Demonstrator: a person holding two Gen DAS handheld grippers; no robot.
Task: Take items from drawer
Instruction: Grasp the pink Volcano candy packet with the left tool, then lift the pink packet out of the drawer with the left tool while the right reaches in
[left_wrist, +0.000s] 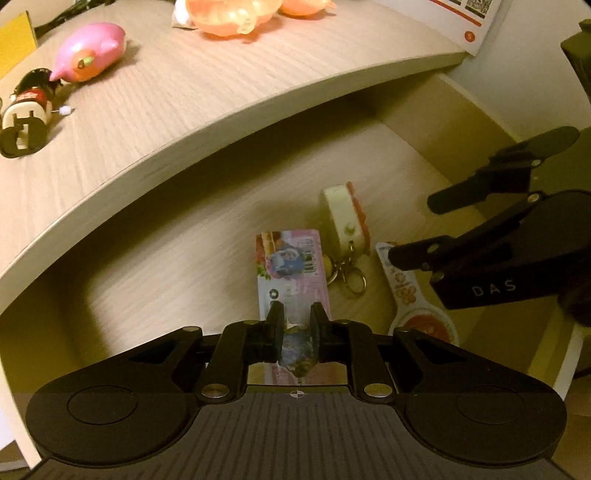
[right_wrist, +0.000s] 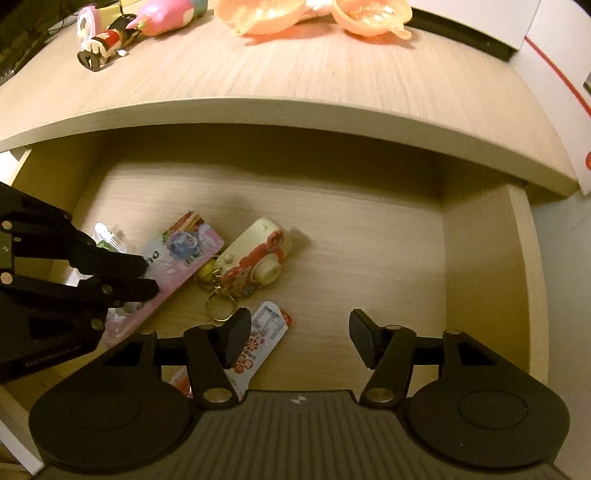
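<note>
The drawer (left_wrist: 166, 266) stands open under the desk top. On its floor lie a pink snack packet (left_wrist: 291, 266), a cream and red toy camera keychain (left_wrist: 345, 218) and a white and red sachet (left_wrist: 410, 295). My left gripper (left_wrist: 297, 314) is shut on the near end of the pink packet, which crumples between the fingers. From the right wrist, the left gripper (right_wrist: 146, 277) pinches the pink packet (right_wrist: 184, 251) beside the keychain (right_wrist: 258, 254). My right gripper (right_wrist: 299, 328) is open and holds nothing, its left finger over the sachet (right_wrist: 262, 339). It also shows as the right gripper (left_wrist: 412, 229).
The desk top (right_wrist: 332, 74) overhangs the drawer's back. On it lie a pink pig toy (left_wrist: 92, 51), a small doll (left_wrist: 27, 110) and orange translucent shells (left_wrist: 229, 14). A clear green wrapper (right_wrist: 105, 236) lies at the drawer's left. The drawer's right wall (right_wrist: 517, 277) is close.
</note>
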